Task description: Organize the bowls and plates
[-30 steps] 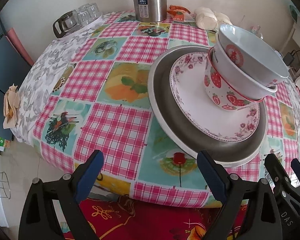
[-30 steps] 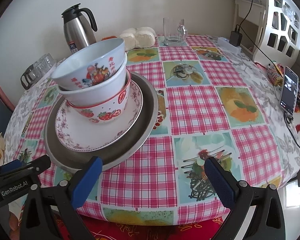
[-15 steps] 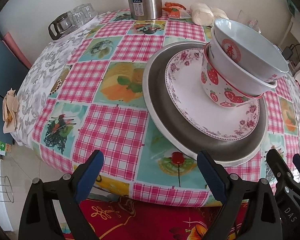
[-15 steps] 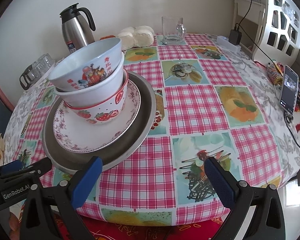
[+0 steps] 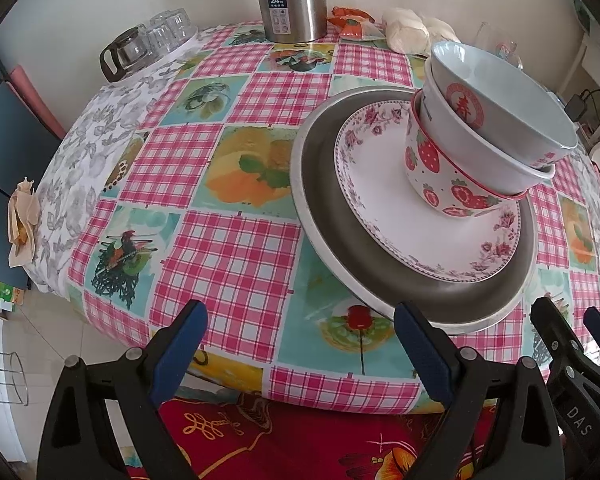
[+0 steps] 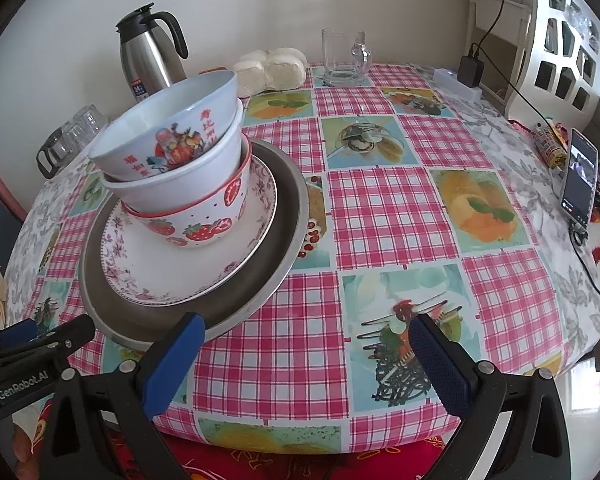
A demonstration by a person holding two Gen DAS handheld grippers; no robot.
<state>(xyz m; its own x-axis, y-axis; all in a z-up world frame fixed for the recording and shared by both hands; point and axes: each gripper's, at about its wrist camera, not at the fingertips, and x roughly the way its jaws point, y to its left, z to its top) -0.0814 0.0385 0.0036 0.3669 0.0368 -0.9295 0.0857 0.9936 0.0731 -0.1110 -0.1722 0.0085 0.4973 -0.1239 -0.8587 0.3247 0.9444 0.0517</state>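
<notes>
A stack stands on the checked tablecloth: a large grey metal plate (image 5: 340, 248) (image 6: 284, 240), a floral white plate (image 5: 380, 184) (image 6: 160, 272) on it, then a strawberry bowl (image 5: 440, 176) (image 6: 204, 224), a white bowl (image 5: 492, 160) (image 6: 180, 184) and a pale blue printed bowl (image 5: 500, 100) (image 6: 168, 128) nested and tilted. My left gripper (image 5: 300, 344) is open and empty, low at the table's near edge, left of the stack. My right gripper (image 6: 304, 352) is open and empty, at the near edge right of the stack.
A steel thermos jug (image 5: 292, 0) (image 6: 148, 60), steamed buns (image 6: 272, 68), a glass mug (image 6: 344, 56), a glass pot with cups (image 5: 140, 46), a charger with cable (image 6: 470, 72) and a phone (image 6: 578, 180) sit around the table's far and right edges.
Both grippers have shifted slightly, so the stack sits a little nearer and lower in both views. Both stay open. The stack itself has not moved.
</notes>
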